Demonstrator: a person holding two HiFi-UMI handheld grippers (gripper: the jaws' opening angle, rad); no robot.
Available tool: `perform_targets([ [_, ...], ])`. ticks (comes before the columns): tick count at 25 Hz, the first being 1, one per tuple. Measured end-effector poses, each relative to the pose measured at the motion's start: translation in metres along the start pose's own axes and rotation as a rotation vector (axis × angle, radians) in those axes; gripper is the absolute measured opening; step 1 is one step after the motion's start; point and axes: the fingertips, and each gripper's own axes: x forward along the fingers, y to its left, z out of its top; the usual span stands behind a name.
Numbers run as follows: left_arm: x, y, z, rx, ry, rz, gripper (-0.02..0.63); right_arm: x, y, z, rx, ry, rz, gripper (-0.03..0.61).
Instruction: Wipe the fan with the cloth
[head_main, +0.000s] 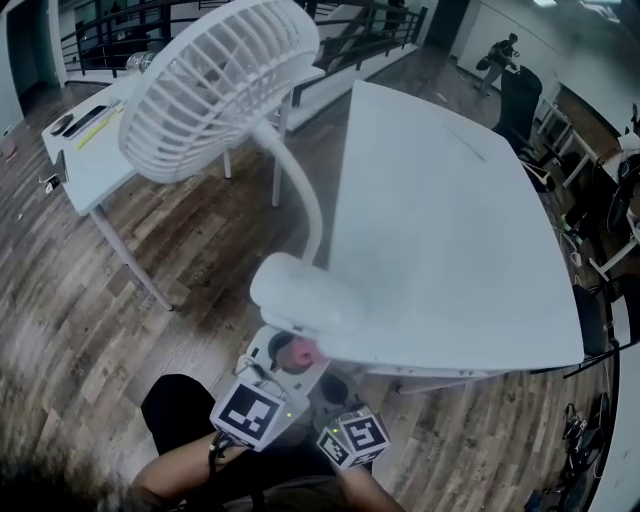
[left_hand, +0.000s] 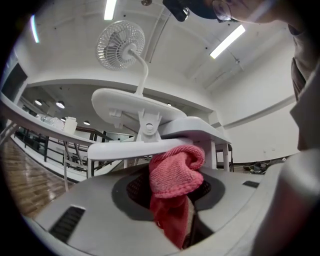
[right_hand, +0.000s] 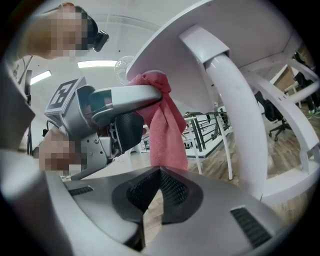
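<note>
Upper left of the head view: the white fan head (head_main: 215, 85) stands tilted over the wood plank floor (head_main: 90, 300). Its gooseneck (head_main: 300, 190) curves down toward frame centre to the clamp (head_main: 305, 290), which bites the near edge of the white table (head_main: 450, 230).

Directly below the clamp, the left gripper (head_main: 290, 358) is clenched on a bunched pink cloth (left_hand: 175, 172). In the left gripper view the cloth's top fold sits just under the clamp's lower arm; contact cannot be confirmed. The right gripper view shows the cloth's tail hanging loose below the left gripper's jaw.

Lower centre, just right of the left gripper: the right gripper (right_hand: 159, 187) has its jaws closed together with nothing between them. A white table leg (right_hand: 235, 105) stands to the right in its view.
</note>
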Motion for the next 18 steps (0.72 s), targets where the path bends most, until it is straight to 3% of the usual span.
perform_targets([
  [18, -0.004, 0.015, -0.003, 0.008, 0.025, 0.048, 0.17, 0.004, -0.005, -0.002, 0.005, 0.005, 0.009, 0.0],
])
